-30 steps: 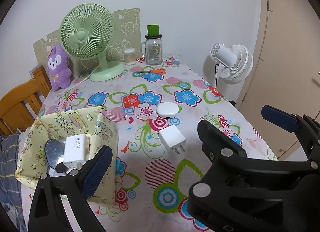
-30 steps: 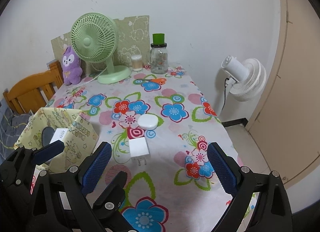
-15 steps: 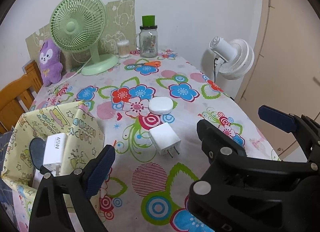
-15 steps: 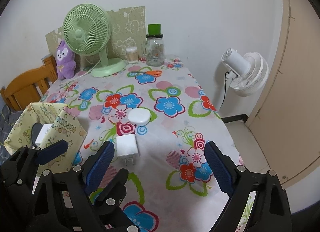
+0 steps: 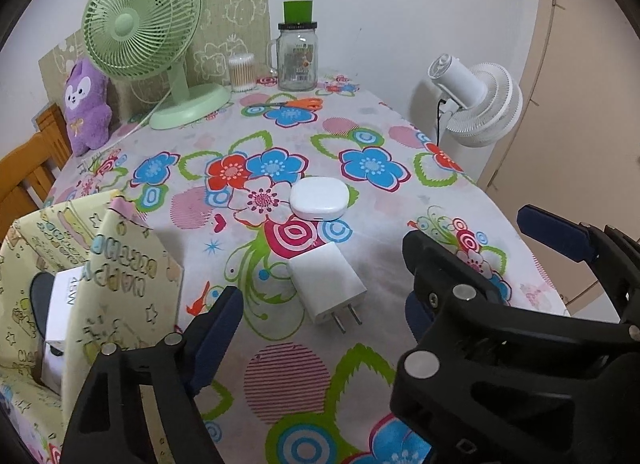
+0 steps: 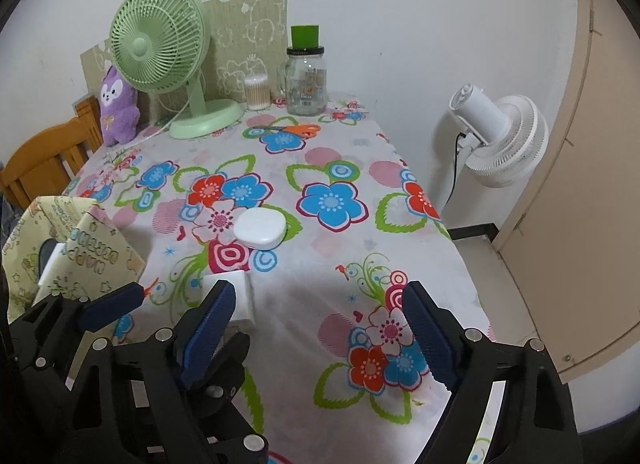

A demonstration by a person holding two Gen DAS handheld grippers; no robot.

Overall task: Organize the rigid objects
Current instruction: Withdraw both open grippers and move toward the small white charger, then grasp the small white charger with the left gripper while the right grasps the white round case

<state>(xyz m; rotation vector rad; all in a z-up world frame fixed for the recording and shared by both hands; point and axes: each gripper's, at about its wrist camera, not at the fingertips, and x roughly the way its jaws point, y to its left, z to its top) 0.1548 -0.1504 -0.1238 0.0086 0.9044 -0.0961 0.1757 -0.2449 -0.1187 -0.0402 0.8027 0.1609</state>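
A white plug charger (image 5: 326,289) lies on the flowered tablecloth with its prongs toward me, between the open, empty fingers of my left gripper (image 5: 320,324). A white rounded case (image 5: 319,203) lies beyond it. In the right wrist view the charger (image 6: 243,296) is partly hidden behind my right gripper's left finger; the case (image 6: 260,228) lies further off. My right gripper (image 6: 316,328) is open and empty above the tablecloth. A yellow patterned paper box (image 5: 132,268) at the left holds a white 45W charger (image 5: 60,304) and a dark round object.
A green desk fan (image 5: 144,28), a purple plush (image 5: 86,104), a cotton swab tub (image 5: 242,72), a glass jar with green lid (image 5: 298,52) and orange scissors (image 5: 296,103) stand at the table's far end. A white floor fan (image 5: 480,104) stands right of the table. A wooden chair (image 5: 28,156) is at the left.
Both grippers have moved forward and lower toward the white plug charger. The charger now lies between the left gripper's fingers. Nothing on the table has moved.
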